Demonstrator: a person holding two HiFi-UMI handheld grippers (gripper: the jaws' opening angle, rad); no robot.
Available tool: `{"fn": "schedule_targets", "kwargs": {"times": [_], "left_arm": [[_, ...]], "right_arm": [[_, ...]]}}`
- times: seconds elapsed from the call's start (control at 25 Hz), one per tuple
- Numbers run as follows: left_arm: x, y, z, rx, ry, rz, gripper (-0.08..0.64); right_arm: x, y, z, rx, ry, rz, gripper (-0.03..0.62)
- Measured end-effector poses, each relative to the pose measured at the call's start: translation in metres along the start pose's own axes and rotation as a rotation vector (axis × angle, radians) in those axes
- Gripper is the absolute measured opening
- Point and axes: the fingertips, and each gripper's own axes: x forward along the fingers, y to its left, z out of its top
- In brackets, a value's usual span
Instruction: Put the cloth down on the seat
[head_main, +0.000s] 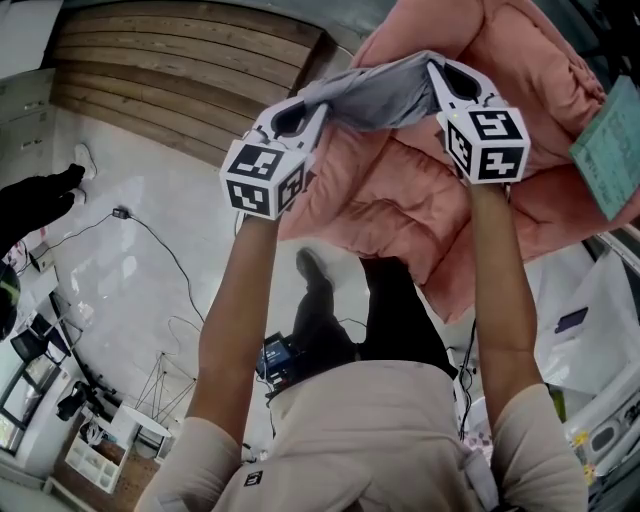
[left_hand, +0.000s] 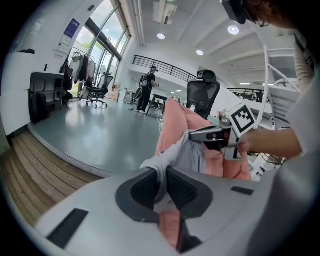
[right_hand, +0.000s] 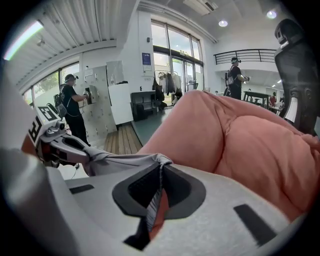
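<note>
Cloth (head_main: 385, 95), grey: being held up off the floor, stretching in a shallow sagging band between two handheld grippers. Pinching one end tightly in the left gripper (head_main: 320, 104), jaws closing hard on the fabric, with a fold bunching up between the pads. Pinching the other end in the right gripper (head_main: 432, 68) the same way, jaws pressing together on a thin gathered edge. Hanging just over a pink padded cover (head_main: 520, 60), itself lying in front of a black high-backed chair (left_hand: 202, 85); not possible to tell whether touching the padding. Reaching forward with both bare forearms, marker cubes facing up toward the head camera. Standing on a pale glossy floor (head_main: 120, 290), with a raised wooden platform (head_main: 180, 70) lying beyond the left gripper. Showing a green sheet of paper (head_main: 610, 145) at the right edge, beside the pink padding. Standing in the far background of an open office space, several other people.
</note>
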Motion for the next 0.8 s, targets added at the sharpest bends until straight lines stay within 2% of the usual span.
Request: {"fn": "schedule_targets", "kwargs": {"times": [0.4, 0.6, 0.72, 0.8], "left_arm": [[0.039, -0.009, -0.041, -0.041, 0.098, -0.039, 0.034], [0.051, -0.02, -0.063, -0.063, 0.169, -0.075, 0.034], [0.047, -0.024, -0.064, -0.055, 0.193, -0.079, 0.036], [0.043, -0.028, -0.065, -0.037, 0.199, -0.082, 0.074]], "right_arm": [[0.026, -0.027, -0.044, 0.054, 0.076, -0.055, 0.011], [0.033, -0.031, -0.062, 0.076, 0.126, -0.041, 0.015], [0.029, -0.03, -0.065, 0.082, 0.158, -0.026, 0.02], [0.026, -0.031, -0.071, 0.082, 0.179, -0.02, 0.031]]}}
